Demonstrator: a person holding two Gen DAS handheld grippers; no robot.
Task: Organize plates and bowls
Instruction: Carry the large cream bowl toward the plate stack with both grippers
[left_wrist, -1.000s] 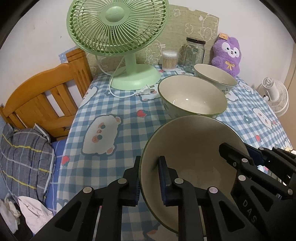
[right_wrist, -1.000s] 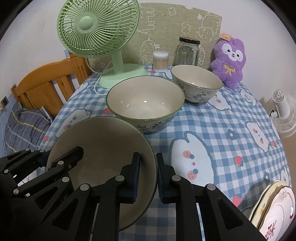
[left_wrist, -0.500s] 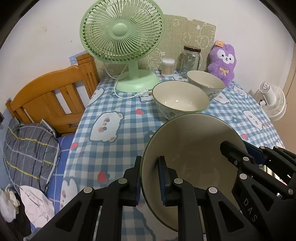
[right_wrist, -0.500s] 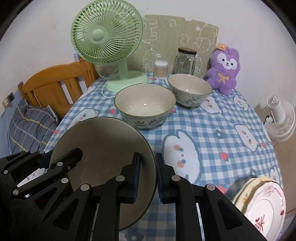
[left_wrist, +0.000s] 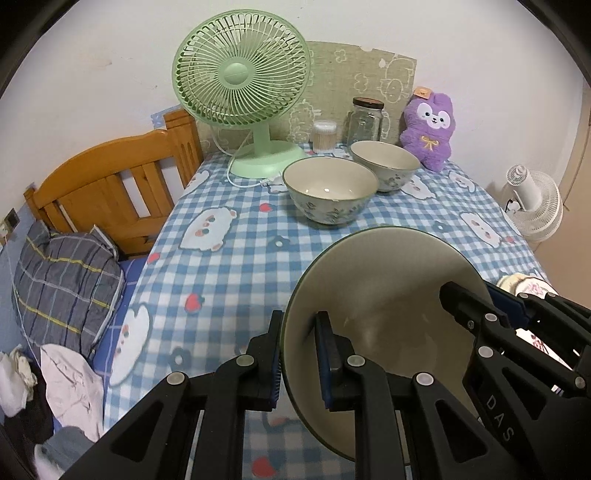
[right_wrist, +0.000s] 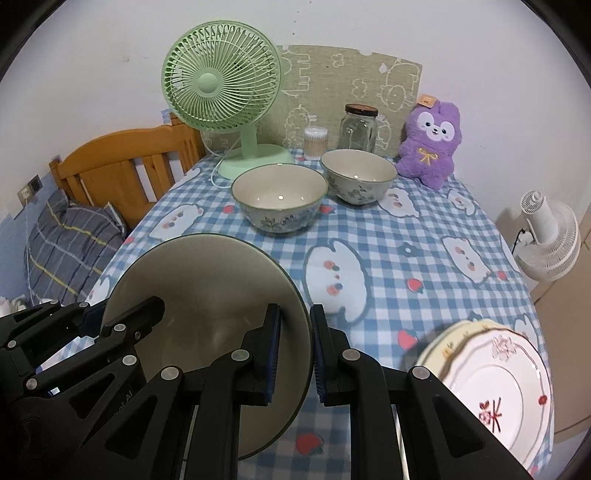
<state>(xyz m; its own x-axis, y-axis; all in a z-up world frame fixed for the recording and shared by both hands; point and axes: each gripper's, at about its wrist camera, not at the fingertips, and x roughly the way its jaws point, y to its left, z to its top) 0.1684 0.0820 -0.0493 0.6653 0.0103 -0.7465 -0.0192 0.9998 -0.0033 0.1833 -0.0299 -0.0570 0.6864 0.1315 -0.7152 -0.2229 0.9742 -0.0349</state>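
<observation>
A large cream bowl with a dark green rim (left_wrist: 388, 291) (right_wrist: 207, 280) hangs tilted above the near part of the checked tablecloth (right_wrist: 406, 236). My left gripper (left_wrist: 298, 325) is shut on its left rim, one pad inside and one outside. On the opposite rim my right gripper (right_wrist: 294, 317) is shut the same way. Each gripper also shows in the other's view: the right gripper (left_wrist: 472, 291), the left gripper (right_wrist: 123, 306). Further back stand a medium floral bowl (right_wrist: 279, 195) and a smaller floral bowl (right_wrist: 358, 175), side by side. A stack of plates (right_wrist: 491, 380) lies at the near right edge.
At the table's back stand a green fan (right_wrist: 221, 85), a cotton swab tub (right_wrist: 315, 142), a glass jar (right_wrist: 359, 127) and a purple plush toy (right_wrist: 430, 147). A wooden bed frame (left_wrist: 110, 188) and a pillow (left_wrist: 62, 280) lie to the left. A white floor fan (right_wrist: 546, 236) stands to the right.
Both grippers have drawn back and risen together with the large bowl, so the two floral bowls look farther away. The plate stack has come into the right wrist view.
</observation>
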